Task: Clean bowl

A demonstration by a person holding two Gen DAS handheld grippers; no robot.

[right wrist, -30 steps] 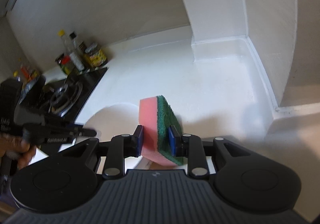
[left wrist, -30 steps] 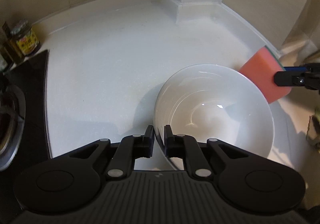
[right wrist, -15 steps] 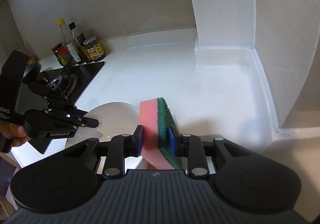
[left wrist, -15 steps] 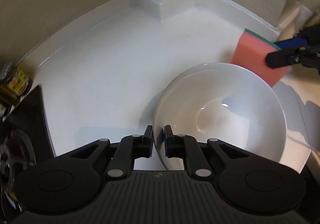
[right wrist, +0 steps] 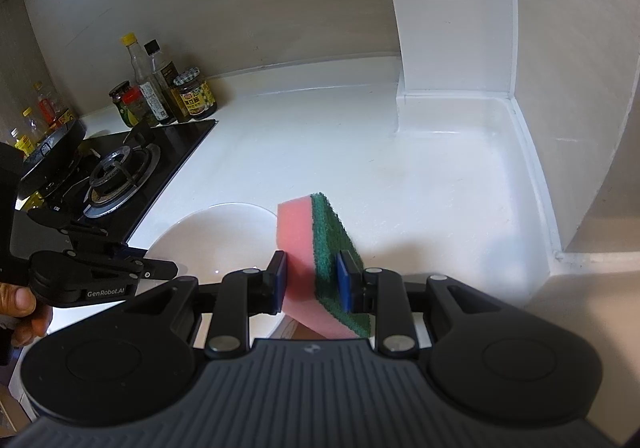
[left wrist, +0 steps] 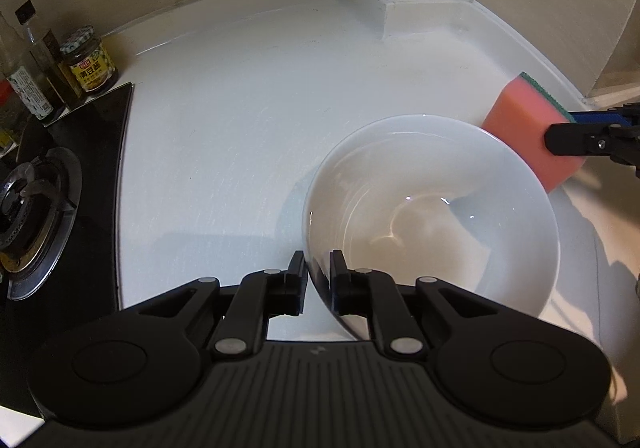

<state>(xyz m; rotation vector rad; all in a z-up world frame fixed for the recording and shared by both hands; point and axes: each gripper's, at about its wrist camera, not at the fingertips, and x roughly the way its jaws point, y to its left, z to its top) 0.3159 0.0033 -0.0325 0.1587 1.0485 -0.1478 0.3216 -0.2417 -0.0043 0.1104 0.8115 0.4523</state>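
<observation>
Two tools share this white bench (left wrist: 248, 119). At the far left of the left wrist view, glass bottles (left wrist: 30, 67) and a labelled jar (left wrist: 89, 65) stand behind a black gas hob (left wrist: 44, 203). At lower centre, the left tool (left wrist: 319, 280) pinches the near rim of the white bowl (left wrist: 432, 224), one finger outside the wall and one inside. The bowl fills the lower right and is tipped toward the camera. At its far right rim sits the pink and green sponge (left wrist: 528, 131), very close to it; whether they touch is unclear. In the right wrist view, the right tool (right wrist: 312, 282) squeezes that sponge at centre, standing on edge with its green scouring side to the right.
</observation>
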